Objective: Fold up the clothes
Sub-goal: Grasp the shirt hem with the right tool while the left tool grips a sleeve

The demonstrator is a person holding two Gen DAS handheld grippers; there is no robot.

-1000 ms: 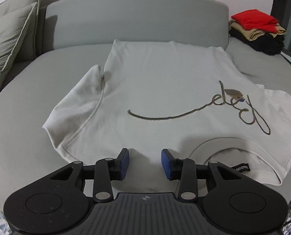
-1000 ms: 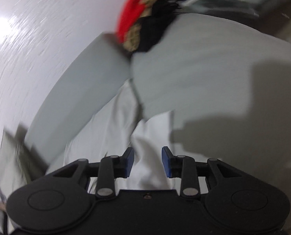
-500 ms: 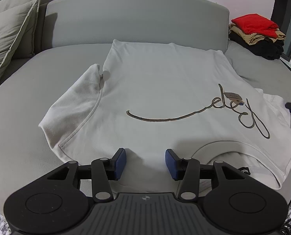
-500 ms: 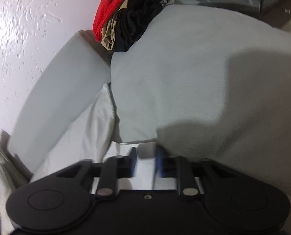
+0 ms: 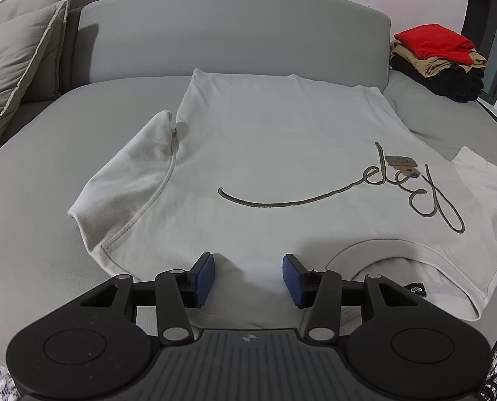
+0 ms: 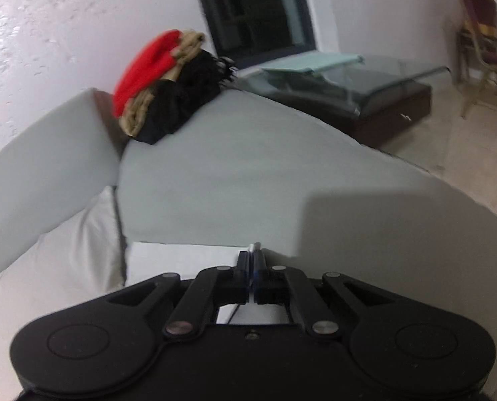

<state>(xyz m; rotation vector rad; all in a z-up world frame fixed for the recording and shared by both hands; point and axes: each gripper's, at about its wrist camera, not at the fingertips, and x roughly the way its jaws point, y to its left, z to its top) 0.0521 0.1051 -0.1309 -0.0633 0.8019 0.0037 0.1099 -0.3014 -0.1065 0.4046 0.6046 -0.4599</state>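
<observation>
Leftmost, two grey-green cushions (image 5: 17,53) lean at the sofa's (image 5: 31,207) far left corner, well clear of the cream T-shirt (image 5: 265,147) that lies spread face up across the seat. That shirt is the landmark: its hem reaches toward the sofa's curved backrest (image 5: 231,33), its collar (image 5: 375,250) lies at the near edge, and a brown cursive script (image 5: 349,190) runs across its chest. The shirt's left sleeve (image 5: 131,170) is bunched up along the body seam. Just over the shirt's near shoulder edge, left of the collar, the left gripper (image 5: 248,277) hangs with its blue-padded fingers (image 5: 204,277) spread apart and nothing between them; cloth lies under the gap, not pinched. A small black label (image 5: 416,290) shows on the collar's right side. To the right of the shirt, its other sleeve (image 6: 188,260) lies flat on the seat, and the right gripper (image 6: 251,267) has its fingers pressed together on that sleeve's edge, a sliver of pale cloth poking out past the tips. Beyond the shirt's far right corner, a stack of folded clothes (image 5: 439,60), red on top, then tan, then black, sits at the end of the backrest. Further right of the shirt, off the sofa, stand a glass-topped low table (image 6: 349,87) and a chair (image 6: 479,50).
</observation>
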